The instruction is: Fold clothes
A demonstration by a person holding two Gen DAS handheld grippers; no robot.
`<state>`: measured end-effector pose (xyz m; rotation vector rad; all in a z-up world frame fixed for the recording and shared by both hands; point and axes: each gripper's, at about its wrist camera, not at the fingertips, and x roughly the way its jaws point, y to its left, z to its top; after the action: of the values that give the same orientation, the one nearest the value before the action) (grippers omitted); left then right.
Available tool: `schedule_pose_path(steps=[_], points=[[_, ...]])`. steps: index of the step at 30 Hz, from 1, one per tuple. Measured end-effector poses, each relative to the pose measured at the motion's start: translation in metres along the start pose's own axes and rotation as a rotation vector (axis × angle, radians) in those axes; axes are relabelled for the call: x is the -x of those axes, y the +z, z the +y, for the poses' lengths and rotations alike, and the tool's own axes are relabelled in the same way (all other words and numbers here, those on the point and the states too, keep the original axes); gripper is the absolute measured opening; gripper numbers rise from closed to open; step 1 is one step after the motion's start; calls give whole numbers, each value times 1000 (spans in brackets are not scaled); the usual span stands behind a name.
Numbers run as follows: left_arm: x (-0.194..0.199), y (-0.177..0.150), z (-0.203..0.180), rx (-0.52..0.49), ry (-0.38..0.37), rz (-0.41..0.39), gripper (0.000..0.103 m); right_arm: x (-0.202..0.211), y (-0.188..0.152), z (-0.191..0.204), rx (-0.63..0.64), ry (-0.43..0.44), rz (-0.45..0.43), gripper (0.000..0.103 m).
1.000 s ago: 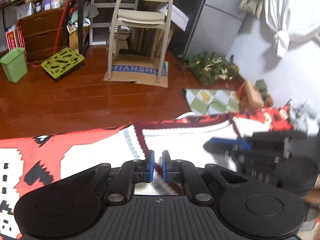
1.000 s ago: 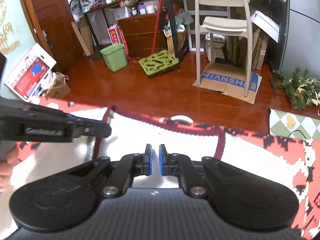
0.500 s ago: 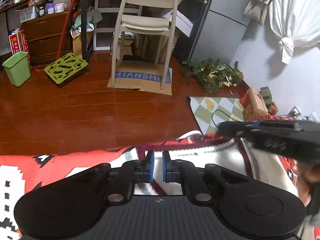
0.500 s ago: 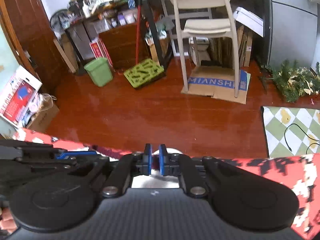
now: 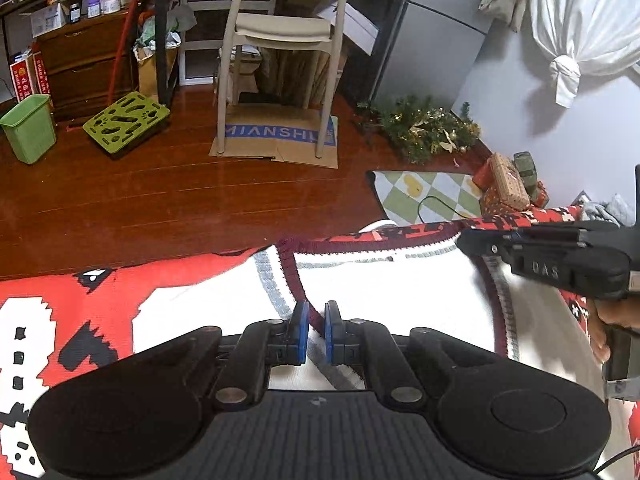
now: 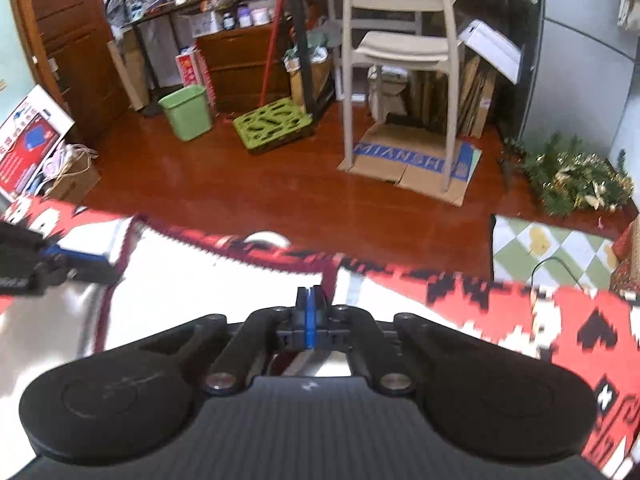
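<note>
A white knit sweater [image 5: 380, 292] with dark red ribbed trim lies flat on a red, white and black patterned blanket [image 5: 60, 300]. My left gripper [image 5: 316, 320] hovers low over the sweater's left trim, its blue pads a little apart with the trim running between them. In the left wrist view my right gripper [image 5: 560, 256] reaches in from the right, over the sweater's right edge. Seen from the right wrist, the right gripper [image 6: 310, 300] has its pads pressed together at the trim of the sweater [image 6: 220, 292]. The left gripper [image 6: 40, 264] shows at the left.
Beyond the blanket [image 6: 520, 312] is a wooden floor with a beige chair [image 5: 280, 32] on cardboard [image 5: 276, 136], a green bin [image 5: 30, 132], a green crate [image 5: 124, 120], a checkered mat [image 5: 424, 196] and a tinsel wreath [image 5: 428, 128]. A hand [image 5: 600, 332] holds the right gripper.
The right gripper's pads, slightly apart before, have come together at the sweater's right trim. Both grippers tilted up, then dipped back toward the sweater. The left pads keep the same gap.
</note>
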<state>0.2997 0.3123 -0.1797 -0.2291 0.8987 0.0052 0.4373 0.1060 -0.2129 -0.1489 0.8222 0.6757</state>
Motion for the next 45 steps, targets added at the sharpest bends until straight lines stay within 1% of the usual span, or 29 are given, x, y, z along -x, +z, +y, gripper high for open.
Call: schedule_pose_path(steps=[3, 5, 9, 10, 12, 15, 17, 21, 23, 27, 28, 29, 32, 34, 37, 39, 42, 43, 44, 45], points=[[2, 2, 2, -2, 1, -3, 6, -11, 10, 3, 12, -31, 9, 0], [4, 3, 5, -7, 1, -8, 6, -13, 20, 2, -7, -28, 26, 0], [11, 3, 12, -17, 2, -14, 6, 19, 24, -10, -70, 16, -22, 3], [12, 1, 15, -17, 5, -12, 6, 27, 21, -14, -73, 15, -12, 3], [12, -2, 23, -16, 17, -1, 6, 38, 8, -19, -37, 0, 18, 3], [9, -4, 31, -6, 34, -3, 7, 41, -13, -23, 17, -33, 59, 3], [6, -3, 33, -7, 45, -11, 6, 41, -20, -29, -1, -30, 25, 1], [1, 0, 30, -44, 68, -27, 5, 26, -16, -36, -26, -60, -6, 0], [-2, 4, 30, -36, 80, -30, 5, 20, -11, -37, -38, -79, -7, 0], [-1, 12, 30, -2, 108, -45, 4, 13, 2, -43, -93, -78, 4, 0], [-1, 14, 30, 6, 114, -49, 4, 14, 4, -44, -107, -79, 5, 1], [-1, 16, 30, 15, 121, -53, 4, 19, 6, -45, -116, -77, -3, 7], [16, 13, 28, 26, 91, -68, 5, 39, 7, -48, -126, -65, -15, 7], [28, 4, 23, 4, 81, -55, 5, 56, 1, -48, -114, -54, -8, 7], [51, -21, 14, -18, 71, -49, 5, 84, -14, -45, -91, -50, 6, 9], [70, -41, 7, -5, 58, -57, 5, 108, -35, -33, -69, -49, 2, 9], [98, -75, -8, 9, 34, -69, 5, 144, -68, -15, -35, -47, -7, 13], [107, -86, -15, 4, 31, -75, 5, 156, -79, -8, -23, -47, -10, 20], [115, -98, -23, 0, 36, -80, 7, 168, -91, 1, -7, -52, -14, 29], [123, -110, -32, -9, 36, -82, 13, 180, -104, 11, 11, -58, -18, 33]])
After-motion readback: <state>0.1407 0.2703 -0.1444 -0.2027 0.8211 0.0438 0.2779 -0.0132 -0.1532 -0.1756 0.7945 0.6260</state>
